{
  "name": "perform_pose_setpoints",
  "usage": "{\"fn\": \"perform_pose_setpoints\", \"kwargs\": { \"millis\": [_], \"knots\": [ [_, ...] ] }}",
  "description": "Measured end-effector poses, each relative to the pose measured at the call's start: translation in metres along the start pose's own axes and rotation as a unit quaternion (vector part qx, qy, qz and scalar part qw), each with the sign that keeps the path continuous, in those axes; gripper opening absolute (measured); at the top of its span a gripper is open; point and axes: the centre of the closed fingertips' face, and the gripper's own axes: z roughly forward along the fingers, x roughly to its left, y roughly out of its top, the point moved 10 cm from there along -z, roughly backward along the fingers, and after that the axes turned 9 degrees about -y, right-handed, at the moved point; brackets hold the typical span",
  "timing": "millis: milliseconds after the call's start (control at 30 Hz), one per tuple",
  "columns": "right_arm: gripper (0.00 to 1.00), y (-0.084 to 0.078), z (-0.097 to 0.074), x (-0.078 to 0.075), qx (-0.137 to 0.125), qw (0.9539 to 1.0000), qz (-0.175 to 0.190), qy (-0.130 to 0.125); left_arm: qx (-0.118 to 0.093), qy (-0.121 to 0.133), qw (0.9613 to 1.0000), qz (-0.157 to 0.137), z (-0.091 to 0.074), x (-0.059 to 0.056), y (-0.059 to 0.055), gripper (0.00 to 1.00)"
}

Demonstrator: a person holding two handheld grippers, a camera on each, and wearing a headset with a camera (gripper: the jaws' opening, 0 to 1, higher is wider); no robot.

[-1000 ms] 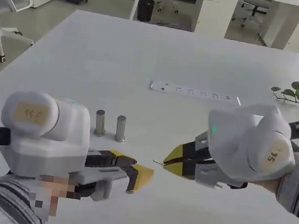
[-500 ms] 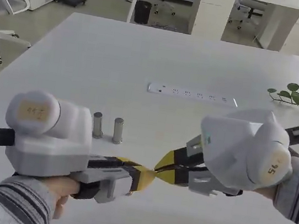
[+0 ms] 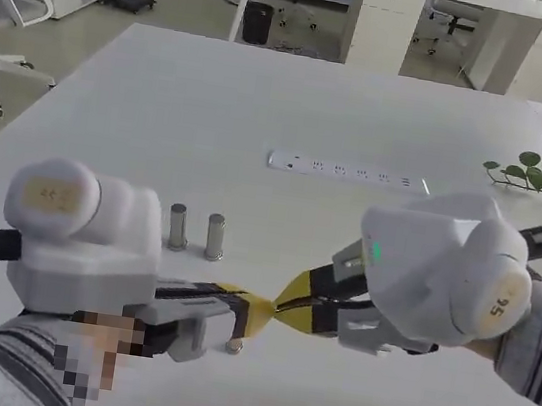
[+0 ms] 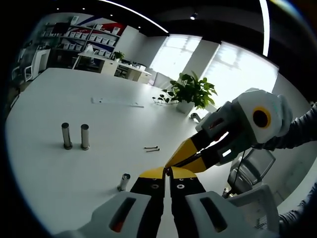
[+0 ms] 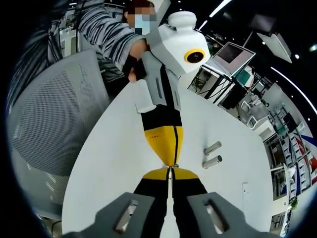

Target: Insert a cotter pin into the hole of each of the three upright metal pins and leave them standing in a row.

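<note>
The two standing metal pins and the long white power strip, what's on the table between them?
Nothing. In the head view the table is bare between the two standing metal pins and the power strip.

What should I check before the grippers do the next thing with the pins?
1. Two pins upright, side by side: ok.
2. Third pin in the row with them: not ok. It sits apart, nearer the grippers.
3. Left gripper and right gripper lined up: ok. Their tips meet above the table.
4. Cotter pin held at the tips: cannot tell. Both pairs of jaws look shut, but anything between them is too thin to make out.
5. Spare cotter pins on hand: ok. They lie on the table past the third pin.
6. Cotter pins already in the pins' holes: cannot tell, too small.
</note>
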Motion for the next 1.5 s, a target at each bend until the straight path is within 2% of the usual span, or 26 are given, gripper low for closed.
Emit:
{"fn": "perform_pose_setpoints", "kwargs": {
  "millis": [133, 333, 367, 400, 633, 800, 967, 1033, 1100, 1200, 1267, 1333, 1400, 1433, 1467, 1500],
  "knots": [
    [0.0, 0.001, 0.0, 0.001, -0.002, 1.0, 0.001, 0.0, 0.001, -0.004, 1.0, -0.002, -0.002, 0.0, 0.0, 0.0],
    [0.0, 0.002, -0.001, 0.0, -0.004, 0.9998, 0.02, 0.0, 0.001, -0.006, 0.9998, 0.02, -0.003, -0.001, 0.0, 0.0],
    [0.0, 0.002, -0.001, 0.001, -0.002, 0.9997, 0.026, 0.005, 0.006, -0.01, 0.9993, 0.035, -0.003, -0.002, 0.0, 0.0],
    [0.0, 0.002, -0.001, 0.001, -0.001, 0.9996, 0.029, 0.004, 0.011, -0.009, 0.9979, 0.063, -0.003, -0.002, 0.0, 0.0],
    [0.0, 0.0, -0.003, 0.003, -0.008, 0.9986, 0.052, 0.005, 0.022, -0.015, 0.9946, 0.1, -0.003, -0.005, 0.0, 0.0],
    [0.0, -0.002, -0.005, 0.002, -0.012, 0.9968, 0.078, 0.008, 0.034, -0.023, 0.9888, 0.144, -0.004, -0.007, 0.003, 0.0],
    [0.0, -0.005, -0.007, 0.001, -0.019, 0.9929, 0.116, 0.014, 0.034, -0.037, 0.9851, 0.165, -0.004, -0.009, 0.005, 0.0],
    [0.02, -0.007, -0.007, 0.001, -0.023, 0.9882, 0.15, 0.018, 0.039, -0.041, 0.9815, 0.183, -0.004, -0.011, 0.006, 0.0],
    [0.03, -0.009, -0.007, 0.0, -0.028, 0.9847, 0.171, 0.021, 0.052, -0.05, 0.9758, 0.207, -0.003, -0.012, 0.005, 0.0],
    [0.04, -0.012, -0.008, 0.002, -0.032, 0.9788, 0.199, 0.035, 0.059, -0.054, 0.9728, 0.217, -0.003, -0.012, 0.004, 0.0],
    [0.05, -0.014, -0.008, 0.004, -0.038, 0.9715, 0.229, 0.05, 0.065, -0.058, 0.9707, 0.224, -0.003, -0.012, 0.003, 0.0],
    [0.05, -0.017, -0.009, 0.005, -0.042, 0.9645, 0.254, 0.06, 0.074, -0.068, 0.9665, 0.236, -0.004, -0.013, 0.002, 0.0],
    [0.05, -0.018, -0.01, 0.007, -0.049, 0.9567, 0.276, 0.079, 0.074, -0.075, 0.9656, 0.238, -0.005, -0.014, 0.001, 0.0],
    [0.05, -0.019, -0.011, 0.008, -0.053, 0.9509, 0.291, 0.09, 0.074, -0.081, 0.9641, 0.242, -0.006, -0.015, 0.001, 0.0],
    [0.05, -0.02, -0.012, 0.009, -0.056, 0.9475, 0.3, 0.096, 0.074, -0.083, 0.9639, 0.242, -0.006, -0.015, 0.002, 0.0],
    [0.05, -0.021, -0.013, 0.012, -0.057, 0.94, 0.316, 0.114, 0.075, -0.087, 0.9638, 0.241, -0.007, -0.015, 0.002, 0.0]
  ]
}}
